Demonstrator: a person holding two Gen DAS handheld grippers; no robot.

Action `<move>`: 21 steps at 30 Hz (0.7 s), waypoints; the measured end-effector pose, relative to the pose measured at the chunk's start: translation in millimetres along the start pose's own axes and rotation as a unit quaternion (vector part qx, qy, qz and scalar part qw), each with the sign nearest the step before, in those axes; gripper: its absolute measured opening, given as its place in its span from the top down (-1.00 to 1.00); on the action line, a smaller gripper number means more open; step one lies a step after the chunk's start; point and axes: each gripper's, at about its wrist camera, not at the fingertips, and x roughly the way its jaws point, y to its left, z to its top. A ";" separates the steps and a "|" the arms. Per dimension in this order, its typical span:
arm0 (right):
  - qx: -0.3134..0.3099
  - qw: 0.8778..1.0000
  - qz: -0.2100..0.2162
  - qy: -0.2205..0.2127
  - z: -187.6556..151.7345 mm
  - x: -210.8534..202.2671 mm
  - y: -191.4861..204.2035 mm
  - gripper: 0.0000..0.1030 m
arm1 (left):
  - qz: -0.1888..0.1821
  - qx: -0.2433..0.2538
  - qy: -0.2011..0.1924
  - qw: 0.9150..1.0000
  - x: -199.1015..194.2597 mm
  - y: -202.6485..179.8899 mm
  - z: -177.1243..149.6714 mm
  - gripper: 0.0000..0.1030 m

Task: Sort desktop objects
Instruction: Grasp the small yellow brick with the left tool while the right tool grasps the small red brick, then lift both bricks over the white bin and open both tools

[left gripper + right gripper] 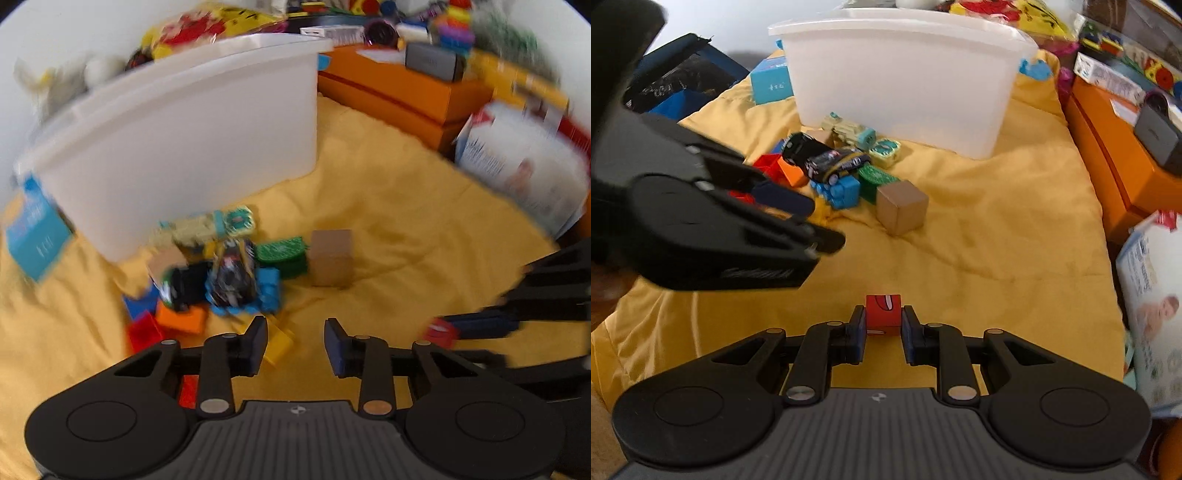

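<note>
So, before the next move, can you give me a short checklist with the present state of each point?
1. Right tool shut on red cube: ok.
2. Cube sits square between the pads: ok.
3. Left tool has nothing between its pads: ok.
4. White bin upright, top open: ok.
5. Room inside bin: cannot tell.
6. Way to bin free: not ok, toy pile lies before it.

Both grippers are black: the left gripper [295, 345] and right gripper [884, 332] share dark blue pads, silver rivets, and a ribbed grey base at 6 o'clock.
</note>
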 end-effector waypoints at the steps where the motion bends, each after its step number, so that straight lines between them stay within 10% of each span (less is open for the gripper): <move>1: 0.001 1.000 0.000 -0.001 -0.7 -0.6 -0.4 0.56 | 0.014 0.009 0.004 1.000 1.6 -1.5 1.1 0.26; 6: -0.006 1.000 -0.001 -0.009 -1.4 -2.9 2.2 0.56 | 0.017 -0.026 0.026 0.999 5.9 18.7 -7.8 0.47; 12: -0.019 1.000 0.007 -0.013 -1.3 -2.5 7.1 0.56 | -0.069 -0.104 0.005 0.992 -10.9 41.8 -17.5 0.63; 21: -0.033 0.999 0.007 -0.007 -1.0 6.5 10.7 0.54 | -0.083 -0.090 0.024 0.992 -22.6 30.9 -47.4 0.55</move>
